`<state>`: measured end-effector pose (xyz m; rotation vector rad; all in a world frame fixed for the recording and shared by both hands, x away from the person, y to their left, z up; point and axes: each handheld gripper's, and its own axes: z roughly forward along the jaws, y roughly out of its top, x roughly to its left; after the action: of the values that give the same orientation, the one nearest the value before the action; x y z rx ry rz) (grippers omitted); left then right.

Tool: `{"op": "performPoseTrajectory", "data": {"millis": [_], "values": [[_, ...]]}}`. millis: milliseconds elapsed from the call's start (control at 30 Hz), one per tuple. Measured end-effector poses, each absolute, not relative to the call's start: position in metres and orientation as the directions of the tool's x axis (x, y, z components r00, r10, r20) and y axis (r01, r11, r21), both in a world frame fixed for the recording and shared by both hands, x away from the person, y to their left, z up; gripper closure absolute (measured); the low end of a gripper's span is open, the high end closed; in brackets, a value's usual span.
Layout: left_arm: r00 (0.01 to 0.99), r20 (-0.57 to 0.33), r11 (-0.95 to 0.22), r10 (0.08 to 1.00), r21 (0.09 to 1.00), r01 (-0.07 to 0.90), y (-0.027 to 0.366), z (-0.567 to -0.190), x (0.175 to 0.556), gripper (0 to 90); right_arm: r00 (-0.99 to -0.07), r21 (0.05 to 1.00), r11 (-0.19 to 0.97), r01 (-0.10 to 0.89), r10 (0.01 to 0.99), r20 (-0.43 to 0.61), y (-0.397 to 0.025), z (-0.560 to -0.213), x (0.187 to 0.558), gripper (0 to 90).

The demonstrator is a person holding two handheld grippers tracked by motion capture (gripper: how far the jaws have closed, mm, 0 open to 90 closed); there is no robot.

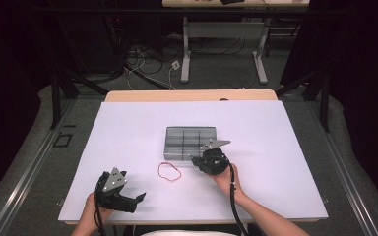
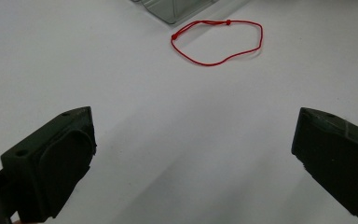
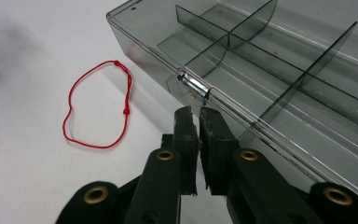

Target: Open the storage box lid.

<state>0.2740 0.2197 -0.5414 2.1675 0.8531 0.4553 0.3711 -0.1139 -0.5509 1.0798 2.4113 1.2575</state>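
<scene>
Red string loop (image 1: 169, 171) lies between wide-open left tongs (image 1: 137, 200) and closed right tongs (image 1: 195, 160), beside the box (image 1: 190, 142)

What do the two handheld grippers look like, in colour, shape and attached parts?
Both the left gripper and the right gripper are black, each with two blocky jaws and a grey three-cornered plate on top. A black cable trails from each. The right gripper view shows brass-coloured rings at its jaw joints. The person's forearms are without sleeves.
</scene>
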Motion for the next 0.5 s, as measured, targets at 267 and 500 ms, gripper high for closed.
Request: {"op": "performPoseTrajectory", "data": {"millis": [267,500], "values": [[0.723,0.048,-0.504,0.690,0.748,0.432,0.2195,-0.5409,0.2736,0.0,-0.707,0.780,0.359,0.513,0.692,0.147,-0.1146,-0.5525,0.3711,87.8],[0.721,0.051,-0.504,0.691,0.749,0.430,0.2191,-0.5411,0.2732,0.0,-0.712,0.785,0.361,0.503,0.689,0.139,-0.1142,-0.5536,0.3708,88.1]]}}
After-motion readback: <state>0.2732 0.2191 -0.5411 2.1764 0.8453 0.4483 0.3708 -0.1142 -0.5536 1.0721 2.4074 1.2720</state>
